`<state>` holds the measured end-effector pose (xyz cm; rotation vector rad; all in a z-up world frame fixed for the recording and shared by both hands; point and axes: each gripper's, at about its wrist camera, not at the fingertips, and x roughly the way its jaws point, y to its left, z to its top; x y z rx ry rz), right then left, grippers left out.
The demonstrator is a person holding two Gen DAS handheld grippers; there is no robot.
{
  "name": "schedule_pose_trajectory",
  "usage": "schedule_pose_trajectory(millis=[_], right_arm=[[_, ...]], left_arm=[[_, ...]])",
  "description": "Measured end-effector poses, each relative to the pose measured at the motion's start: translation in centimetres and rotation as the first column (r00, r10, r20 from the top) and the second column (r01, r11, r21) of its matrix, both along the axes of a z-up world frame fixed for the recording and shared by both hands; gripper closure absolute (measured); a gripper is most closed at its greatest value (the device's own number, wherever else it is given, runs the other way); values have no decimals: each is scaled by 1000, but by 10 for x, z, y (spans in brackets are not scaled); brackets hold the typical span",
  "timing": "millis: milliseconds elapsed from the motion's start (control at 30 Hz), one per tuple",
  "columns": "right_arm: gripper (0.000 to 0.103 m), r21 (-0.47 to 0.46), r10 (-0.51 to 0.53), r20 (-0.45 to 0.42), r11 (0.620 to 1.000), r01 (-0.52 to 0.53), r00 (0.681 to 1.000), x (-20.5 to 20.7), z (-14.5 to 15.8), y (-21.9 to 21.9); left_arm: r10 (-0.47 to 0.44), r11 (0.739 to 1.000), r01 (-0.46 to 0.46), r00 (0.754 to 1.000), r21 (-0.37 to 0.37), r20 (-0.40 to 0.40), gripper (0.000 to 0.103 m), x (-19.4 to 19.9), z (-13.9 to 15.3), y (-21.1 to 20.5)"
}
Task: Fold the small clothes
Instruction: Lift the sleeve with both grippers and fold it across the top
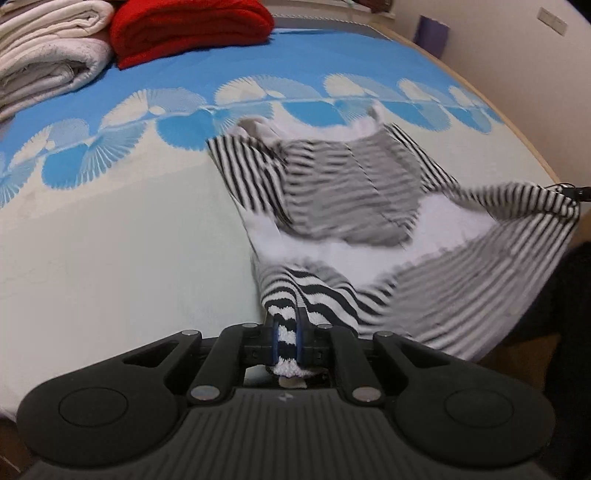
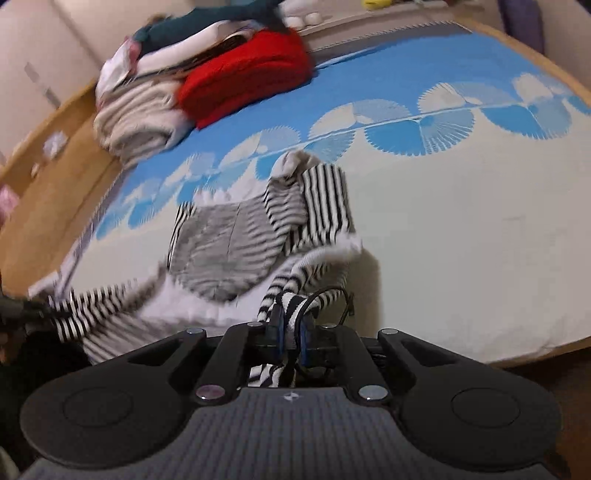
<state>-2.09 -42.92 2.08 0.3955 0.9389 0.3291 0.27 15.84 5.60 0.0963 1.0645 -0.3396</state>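
Observation:
A small black-and-white striped garment with white parts hangs stretched over the bed, its far end resting on the sheet. My left gripper is shut on a bunched striped corner of it at the near edge. In the left wrist view the right gripper shows as a dark tip pinching the garment's other near corner. In the right wrist view the same striped garment sags toward the bed, and my right gripper is shut on a striped fold. A thin black cable loops beside those fingers. The left gripper appears dark at the left edge.
The bed sheet is pale near me and blue with white fan shapes farther off. A folded red cloth and rolled white towels sit at the far left. A wooden bed edge and floor lie to the sides.

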Motion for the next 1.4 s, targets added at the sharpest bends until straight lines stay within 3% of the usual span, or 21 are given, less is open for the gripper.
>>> schedule_pose_trajectory(millis=[100, 267, 367, 433, 533, 600, 667, 700, 733, 767, 833, 867, 900, 967, 1033, 1100, 1167, 1233, 1400], right_arm=[[96, 26, -66, -39, 997, 67, 997, 51, -9, -9], [96, -22, -130, -84, 991, 129, 988, 166, -33, -10], [96, -30, -197, -70, 980, 196, 978, 242, -47, -7], [96, -67, -250, -49, 967, 247, 967, 281, -59, -4], [95, -57, -374, -52, 927, 371, 926, 315, -96, -6], [94, -56, -451, -149, 892, 448, 880, 326, -122, -10], [91, -30, -457, -125, 889, 457, 881, 330, -122, -12], [90, -53, -459, -87, 889, 456, 884, 330, -117, -11], [90, -87, -459, -34, 886, 455, 888, 329, -110, -13], [88, -100, -462, 1, 883, 459, 887, 326, -105, -19], [76, -81, -494, 14, 866, 494, 869, 319, -101, -34], [73, -63, -513, 15, 856, 513, 858, 312, -101, -42], [73, -55, -508, 22, 859, 509, 861, 308, -101, -47], [73, -56, -428, 44, 901, 430, 903, 300, -100, -41], [73, -79, -263, 60, 961, 267, 963, 300, -98, -20], [71, -175, -12, 86, 984, 27, 996, 292, -99, 22], [66, -308, 191, 112, 940, -149, 975, 279, -104, 64], [66, -366, 340, 91, 886, -286, 936, 269, -114, 97], [65, -553, 567, 8, 689, -469, 824, 250, -145, 154]], left_arm=[[42, 999, -42, 999, -22, 5, 95, 61, -6, 5], [164, 986, -164, 986, 18, 20, 94, 188, -33, 11], [296, 954, -297, 955, -48, -29, 94, 256, -59, 29], [374, 918, -381, 924, -113, -77, 90, 283, -75, 42], [434, 878, -457, 886, -147, -164, 89, 305, -99, 56], [466, 852, -498, 862, -163, -200, 89, 305, -103, 64], [457, 842, -493, 868, -219, -196, 85, 305, -96, 72], [453, 841, -487, 872, -235, -186, 77, 303, -92, 75], [465, 840, -491, 871, -229, -161, 49, 300, -88, 79], [490, 836, -507, 862, -210, -130, 37, 297, -84, 83], [546, 808, -555, 831, -200, -101, 38, 290, -79, 98], [557, 797, -565, 824, -212, -104, 40, 288, -78, 102], [547, 803, -554, 832, -222, -97, 41, 286, -76, 102], [433, 876, -433, 900, -214, -49, 41, 281, -69, 82], [244, 955, -242, 970, -170, -10, 38, 271, -66, 44], [50, 996, -48, 999, -79, 14, 37, 256, -72, 2], [-84, 995, 82, 996, 54, 30, 36, 242, -84, -34], [-167, 977, 166, 986, 135, -5, 34, 233, -100, -58], [-249, 920, 249, 968, 303, -39, 33, 225, -132, -81]])
